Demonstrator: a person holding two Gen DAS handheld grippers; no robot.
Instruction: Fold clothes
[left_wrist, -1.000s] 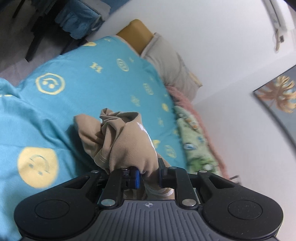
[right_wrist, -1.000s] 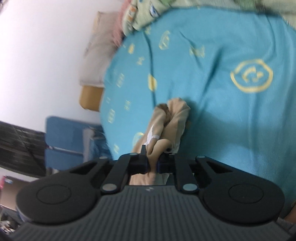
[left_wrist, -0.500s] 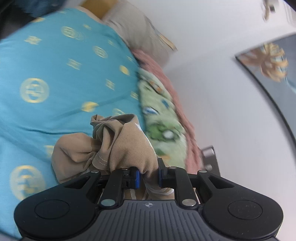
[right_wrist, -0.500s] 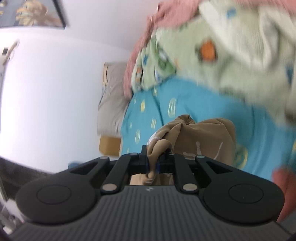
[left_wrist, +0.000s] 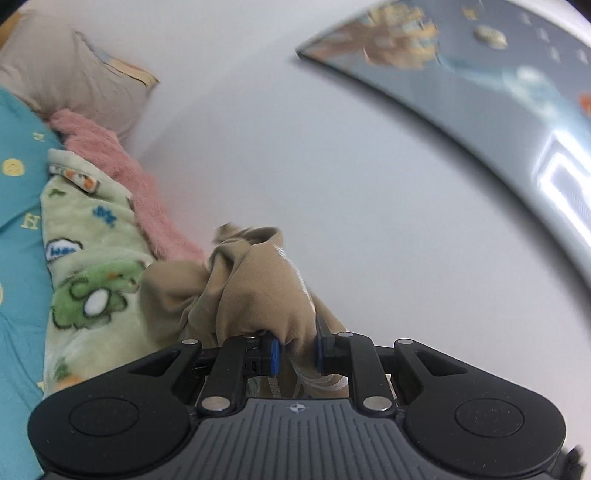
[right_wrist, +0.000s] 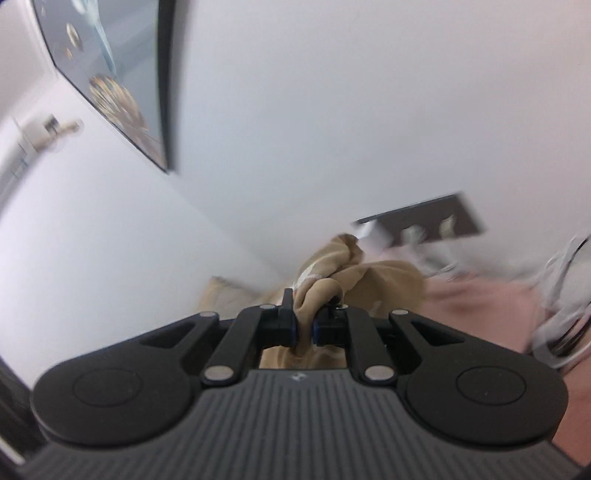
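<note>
— Gripper on our left (left_wrist: 295, 349) first: its blue pads are pinched on a fat bunch of the tan garment (left_wrist: 255, 288), the jaws held a little apart by the thickness of cloth between them. To the left of it we see the turquoise bedcover (left_wrist: 18, 236), a green printed blanket (left_wrist: 92, 266) and a pink fleece (left_wrist: 122, 173) along the white wall (left_wrist: 295, 147).

— And our right gripper (right_wrist: 303, 330)?

— Nearly closed, clamped on a thinner twist of the same garment, which rises in a knot past the fingertips and spills off to the right. A framed picture (right_wrist: 122, 92) hangs high on the left in that view, and something pink, blurred, lies low on the right.

— So where is the garment?

— Held in the air between our two grippers, clear of the bed as far as we can tell; the part hanging below is hidden by the gripper bodies.

— How do we expect it to handle?

— Light, limp and smooth, we judge. It will not hold a shape, and a bunched hold like this may slip or hide the edges. We would want a seam, hem or corner in each gripper, so the cloth hangs flat before any fold.
</note>
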